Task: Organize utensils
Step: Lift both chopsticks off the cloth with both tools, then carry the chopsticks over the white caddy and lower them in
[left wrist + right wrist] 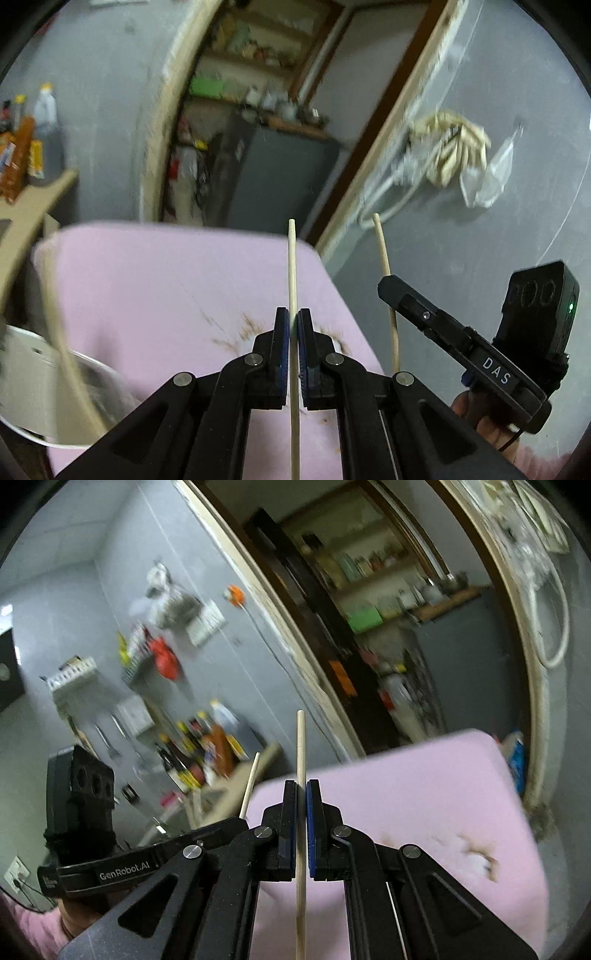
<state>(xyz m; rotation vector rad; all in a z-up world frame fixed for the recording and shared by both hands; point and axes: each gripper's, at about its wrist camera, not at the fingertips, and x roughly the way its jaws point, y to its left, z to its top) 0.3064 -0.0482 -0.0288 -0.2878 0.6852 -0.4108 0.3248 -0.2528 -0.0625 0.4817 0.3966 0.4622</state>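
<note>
Your left gripper (pixel 293 325) clamps chopstick (pixel 291 266), tip at 12 o'clock; your right gripper (pixel 304 797) clamps second chopstick (pixel 300 746), above pink surface (pixel 424 782).

Dim, even indoor light; background motion-blurred, perhaps camera movement; strong fisheye bending, dark vignette at edges.

Home kitchen with adjoining pantry. Evidence: grey tiled wall (pixel 74 602); dark sauce bottles with yellow caps (pixel 192 753) crowded on a pale wooden counter (pixel 22 218); metal utensils hanging on a wall rack (pixel 110 734); wooden-framed doorway (pixel 280 635) opening onto cluttered wooden shelves of jars and containers (pixel 373 572); grey cabinet (pixel 280 177) beneath.
</note>
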